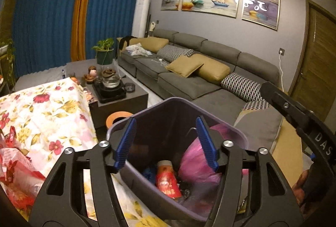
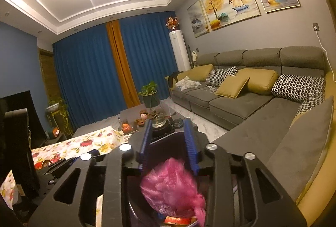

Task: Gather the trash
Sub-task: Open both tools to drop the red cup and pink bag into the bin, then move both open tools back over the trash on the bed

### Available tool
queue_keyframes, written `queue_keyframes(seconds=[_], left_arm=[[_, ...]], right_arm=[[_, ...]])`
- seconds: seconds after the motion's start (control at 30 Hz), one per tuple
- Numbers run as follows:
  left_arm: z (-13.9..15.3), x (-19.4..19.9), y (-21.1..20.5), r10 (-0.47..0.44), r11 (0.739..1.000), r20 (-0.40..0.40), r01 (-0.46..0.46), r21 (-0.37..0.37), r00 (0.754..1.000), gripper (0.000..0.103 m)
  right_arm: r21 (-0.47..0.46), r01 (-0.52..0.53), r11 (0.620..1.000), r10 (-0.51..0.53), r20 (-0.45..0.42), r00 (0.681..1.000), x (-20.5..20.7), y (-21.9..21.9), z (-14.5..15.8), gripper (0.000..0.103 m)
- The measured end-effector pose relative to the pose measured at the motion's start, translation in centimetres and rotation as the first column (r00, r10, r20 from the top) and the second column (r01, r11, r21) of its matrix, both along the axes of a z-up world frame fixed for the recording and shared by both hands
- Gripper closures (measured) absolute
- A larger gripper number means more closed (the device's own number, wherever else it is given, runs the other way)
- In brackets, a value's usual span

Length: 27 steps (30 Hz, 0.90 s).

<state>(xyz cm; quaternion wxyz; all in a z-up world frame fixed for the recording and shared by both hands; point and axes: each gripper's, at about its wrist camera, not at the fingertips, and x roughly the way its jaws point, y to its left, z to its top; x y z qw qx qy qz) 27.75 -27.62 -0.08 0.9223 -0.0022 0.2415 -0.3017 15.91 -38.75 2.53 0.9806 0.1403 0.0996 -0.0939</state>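
A dark purple trash bin [image 1: 159, 109] stands tilted beside the sofa, right under my left gripper [image 1: 166, 143]. That gripper is open, its left pad over the bin's left rim and its right pad over the inside. In the bin lie a crumpled pink plastic bag [image 1: 195, 164], a red printed can [image 1: 168, 181] and something blue. In the right wrist view, the right gripper [image 2: 169, 141] is open over the bin [image 2: 166, 150]. The pink bag [image 2: 172, 187] lies loose below and behind its pads. The right gripper's black body [image 1: 304, 122] reaches in from the right.
On the left is a floral cloth [image 1: 46, 109] with red plastic bags [image 1: 14, 166] on it. Beyond stand a dark coffee table [image 1: 117, 99] with a tea set and an orange-rimmed round thing [image 1: 118, 116] on the floor. A grey sofa [image 1: 189, 84] with cushions lines the right.
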Motion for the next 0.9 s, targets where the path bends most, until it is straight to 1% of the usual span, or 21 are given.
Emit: queue_keyframes(seconds=[0.03, 0.1, 0.17, 0.2, 0.33, 0.47, 0.53, 0.73, 0.9], left_arm=[[0.0, 0.0, 0.3, 0.006, 1.0, 0.002, -0.006, 0.001, 1.0, 0.037], [0.2, -0.2, 1.0, 0.021, 1.0, 0.005, -0.021, -0.001, 1.0, 0.029], [0.2, -0.5, 1.9, 0.036, 0.999, 0.001, -0.036, -0.004, 0.999, 0.024], [0.4, -0.7, 2.1, 0.043, 0.999, -0.002, -0.043, -0.002, 0.999, 0.022], [0.6, -1.4, 4.0, 0.088, 0.996, -0.005, -0.088, 0.007, 0.996, 0.017], [0.9, -2.8, 6.2, 0.126, 0.992, 0.0, -0.126, 0.017, 0.992, 0.014], [1.0, -3.6, 7.2, 0.131, 0.991, 0.01, -0.131, 0.021, 0.991, 0.014], [1.4, -5.7, 10.9, 0.188, 0.982, 0.033, -0.189, 0.025, 0.982, 0.013], [1.5, -6.9, 14.7, 0.256, 0.966, 0.044, -0.257, 0.023, 0.966, 0.013]], right_arm=[[0.0, 0.002, 1.0, -0.002, 0.001, 1.0, -0.1, 0.0, 0.0, 0.058], [0.0, 0.004, 1.0, -0.004, 0.003, 1.0, -0.3, 0.0, 0.1, 0.056], [0.001, 0.005, 1.0, -0.005, 0.006, 1.0, -0.6, 0.0, 0.2, 0.052], [0.001, 0.005, 1.0, -0.005, 0.006, 1.0, -0.8, 0.1, 0.2, 0.048], [-0.011, 0.009, 1.0, -0.008, 0.01, 1.0, -1.7, 0.5, 0.4, 0.037], [-0.015, 0.007, 1.0, -0.007, 0.011, 1.0, -2.4, 1.4, 0.7, 0.029], [-0.018, 0.001, 1.0, -0.001, 0.008, 1.0, -2.6, 1.9, 0.9, 0.025], [-0.033, -0.023, 0.999, 0.023, 0.013, 1.0, -3.3, 4.0, 1.4, 0.022], [-0.028, -0.069, 0.997, 0.069, 0.006, 0.998, -3.2, 6.1, 1.7, 0.022]])
